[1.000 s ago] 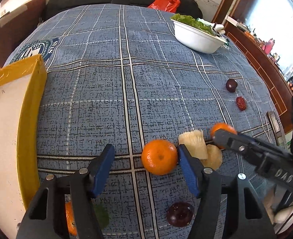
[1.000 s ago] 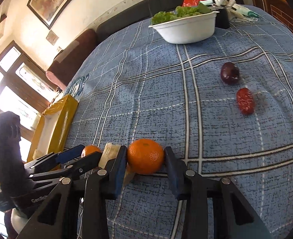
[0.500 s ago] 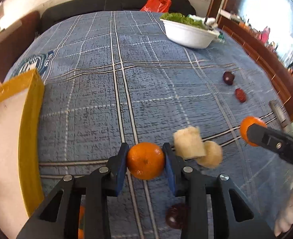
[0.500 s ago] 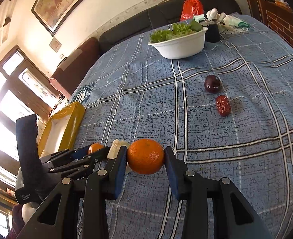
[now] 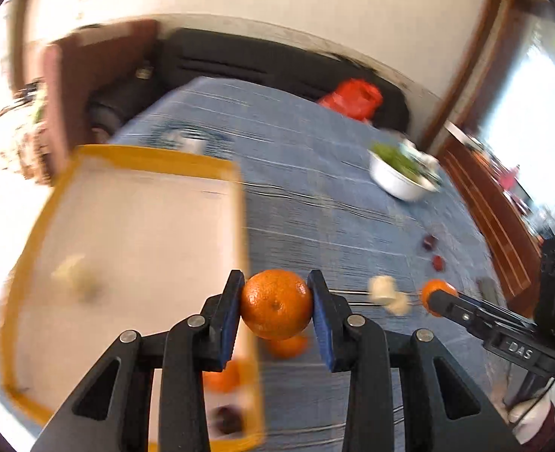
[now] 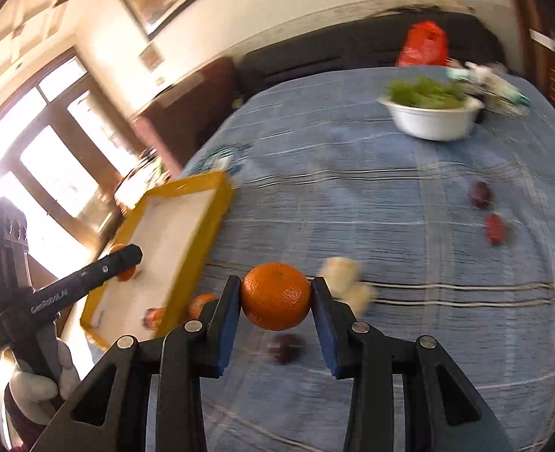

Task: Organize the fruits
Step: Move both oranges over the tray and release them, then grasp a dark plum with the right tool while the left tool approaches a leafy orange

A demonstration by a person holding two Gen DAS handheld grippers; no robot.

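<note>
My left gripper (image 5: pixel 275 305) is shut on an orange (image 5: pixel 276 304) and holds it in the air by the right rim of the yellow tray (image 5: pixel 239 203). My right gripper (image 6: pixel 276 297) is shut on a second orange (image 6: pixel 276 296), lifted above the blue cloth. In the right wrist view the left gripper (image 6: pixel 128 260) hangs over the tray (image 6: pixel 205 233). In the left wrist view the right gripper (image 5: pixel 437 295) is at the right. Two banana pieces (image 6: pixel 347 280), a dark plum (image 6: pixel 285 346) and another orange (image 5: pixel 288 344) lie on the cloth. The tray holds a banana piece (image 5: pixel 75 273), an orange and a dark fruit.
A white bowl of greens (image 6: pixel 433 116) stands at the far right of the table. A dark plum (image 6: pixel 479 194) and a red date (image 6: pixel 496 228) lie to the right. A red bag (image 6: pixel 424 43) sits on the black sofa behind.
Both grippers have risen from the table with their oranges. The left one has swung left to the tray's edge. Both views are motion-blurred.
</note>
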